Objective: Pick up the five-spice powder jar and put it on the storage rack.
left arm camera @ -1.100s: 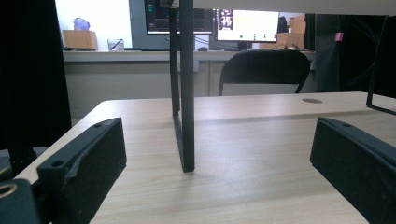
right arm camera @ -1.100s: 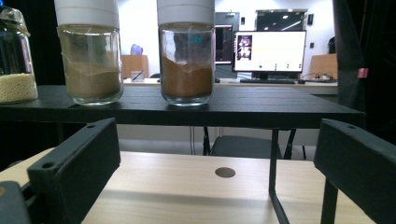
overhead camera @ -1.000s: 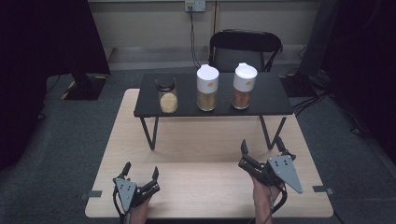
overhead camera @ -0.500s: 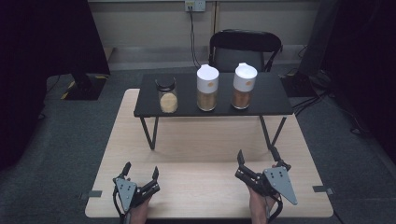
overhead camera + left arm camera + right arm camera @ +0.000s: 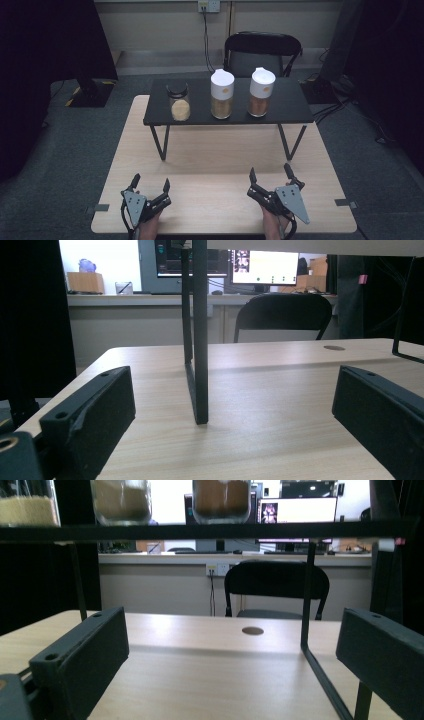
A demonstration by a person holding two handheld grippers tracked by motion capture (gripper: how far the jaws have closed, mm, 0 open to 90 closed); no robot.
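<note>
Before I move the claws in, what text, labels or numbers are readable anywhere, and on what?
No text reads clearly.
Middle jar: small orange mark on its white lid, too small to read.
Right jar: the same kind of mark, unreadable.
Left jar: no label visible.
Monitors behind the table: screen content blurred, unreadable.

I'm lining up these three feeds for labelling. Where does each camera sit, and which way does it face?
High view: above the near edge, looking forward and down on the wooden table, black shelf and three jars; shows left gripper, right gripper, forearms.
Left gripper view: low on the tabletop, facing a shelf leg; own open jaws.
Right gripper view: low, looking under the shelf; own open jaws.
Both gripper views share the black chair.
</note>
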